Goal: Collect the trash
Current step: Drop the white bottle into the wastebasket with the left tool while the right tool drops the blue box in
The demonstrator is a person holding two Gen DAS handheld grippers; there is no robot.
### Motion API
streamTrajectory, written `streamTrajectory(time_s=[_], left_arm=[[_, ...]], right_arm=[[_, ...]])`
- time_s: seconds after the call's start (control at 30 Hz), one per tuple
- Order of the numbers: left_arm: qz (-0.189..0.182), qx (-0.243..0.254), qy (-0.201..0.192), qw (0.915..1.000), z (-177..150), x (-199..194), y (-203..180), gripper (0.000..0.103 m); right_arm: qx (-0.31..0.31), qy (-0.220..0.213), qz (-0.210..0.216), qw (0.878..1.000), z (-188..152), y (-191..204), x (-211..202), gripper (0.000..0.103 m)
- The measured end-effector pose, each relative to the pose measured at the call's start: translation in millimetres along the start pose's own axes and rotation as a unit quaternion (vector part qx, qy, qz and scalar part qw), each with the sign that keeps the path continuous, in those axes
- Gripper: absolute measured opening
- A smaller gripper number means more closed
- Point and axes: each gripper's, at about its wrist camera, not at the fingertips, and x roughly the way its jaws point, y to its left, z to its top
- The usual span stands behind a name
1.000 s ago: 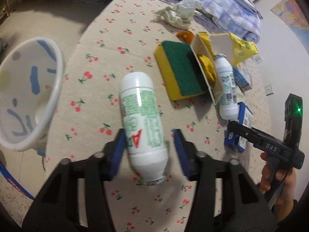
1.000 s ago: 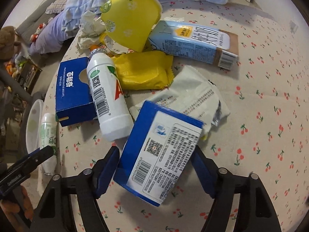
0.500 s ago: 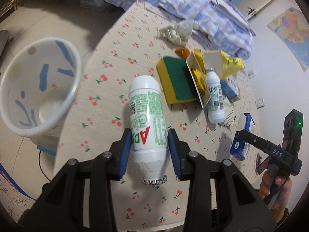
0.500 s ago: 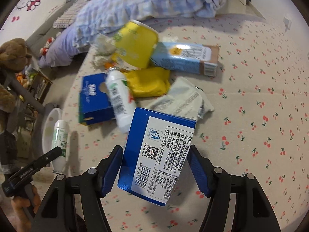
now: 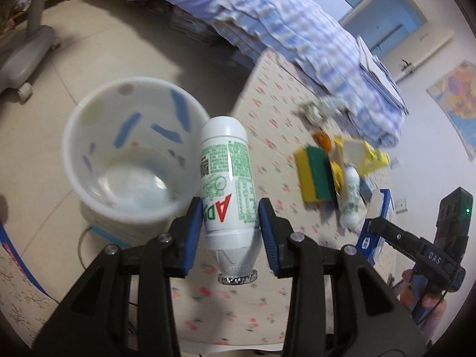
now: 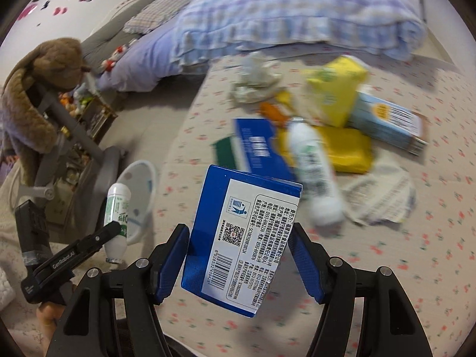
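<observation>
On the far left we see the white bin (image 5: 128,160) on the floor, its rim beside the worktop (image 5: 267,110) edge. Our left gripper (image 5: 230,226) is raised off the cherry-print cloth and points forward and down, near the bin. Its jaws are clamped on a white bottle (image 5: 227,178), one blue pad on each side of the lower body, foil-sealed neck toward the camera and rounded base pointing away, next to the bin's rim. The green-printed label shows red letters "AD" and a QR code; the small green text is too fine for us to read.

Further right, a sponge (image 5: 316,174), a second bottle (image 5: 351,199) and yellow wrappers lie on the worktop, blurred.

Our right gripper (image 6: 239,258) is lifted above the worktop and tilted toward the pile. Its jaws are partly closed, clamped on a blue carton (image 6: 241,247) that hangs clear of the cloth, its white back panel facing us. The panel carries a QR code, a barcode and columns of Chinese print. From the left camera, this gripper's body reads "DAS"; from the right camera, the left one reads "GenRobot.AI".
</observation>
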Motion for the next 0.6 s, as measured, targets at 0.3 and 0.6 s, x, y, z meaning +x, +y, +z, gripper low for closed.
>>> streamTrajectory(time_s=[0.3,0.6], left_arm=[[0.062,-0.021,-0.014,0.9978,24,-3,53,0.040],[0.101,-0.047,-0.018,0.9937,36,-2,81,0.040]], right_arm=[[-0.044,0.034,0.023,0.998,16,73,61,0.070],[-0.056,0.062,0.033,0.996,25,112,111,0.070]])
